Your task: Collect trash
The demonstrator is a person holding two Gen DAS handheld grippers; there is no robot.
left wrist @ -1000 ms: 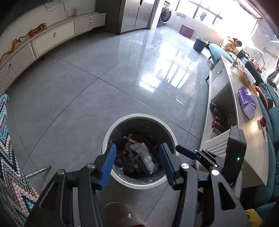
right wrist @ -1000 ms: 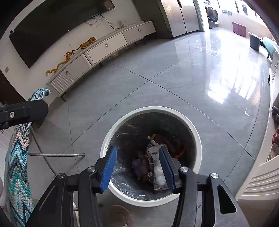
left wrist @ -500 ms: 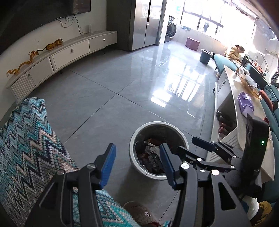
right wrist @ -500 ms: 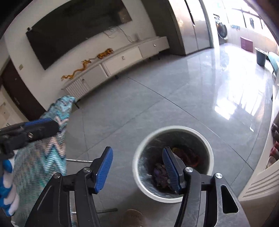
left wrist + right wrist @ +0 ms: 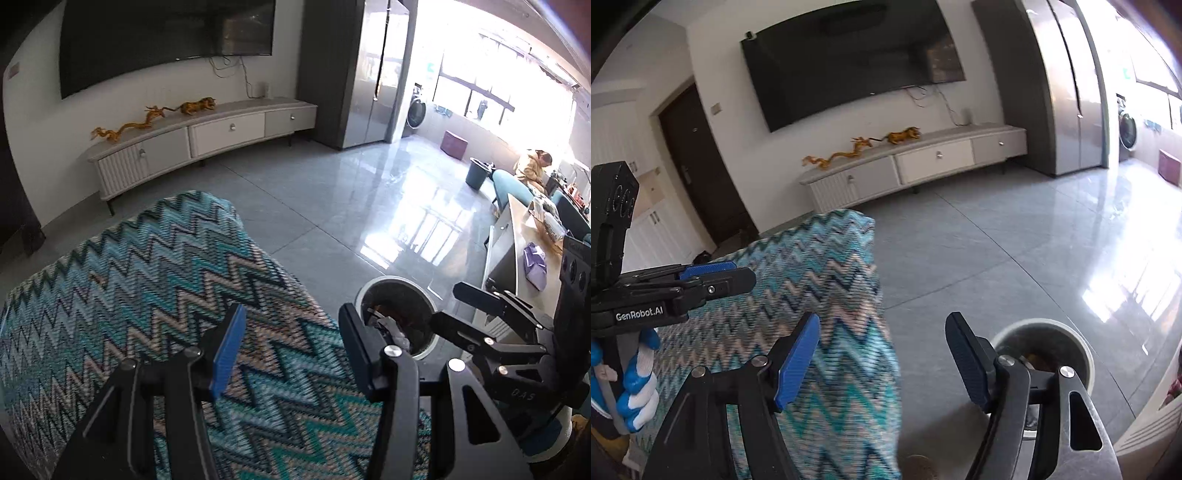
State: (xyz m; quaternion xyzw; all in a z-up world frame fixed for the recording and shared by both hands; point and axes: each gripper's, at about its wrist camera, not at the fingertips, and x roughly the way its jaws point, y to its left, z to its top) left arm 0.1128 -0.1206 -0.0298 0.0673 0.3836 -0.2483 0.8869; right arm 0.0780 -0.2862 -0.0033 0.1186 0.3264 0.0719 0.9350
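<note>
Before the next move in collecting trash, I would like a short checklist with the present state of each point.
1. Left gripper holds nothing: ok, jaws apart, nothing between them.
2. Right gripper holds nothing: ok, jaws opening, nothing between them.
3. Trash bin upright on the floor: ok.
4. Room left in the bin: cannot tell, only some trash shows.
5. Next piece of trash in sight: not ok, none seen on the zigzag-patterned seat or the floor.
</note>
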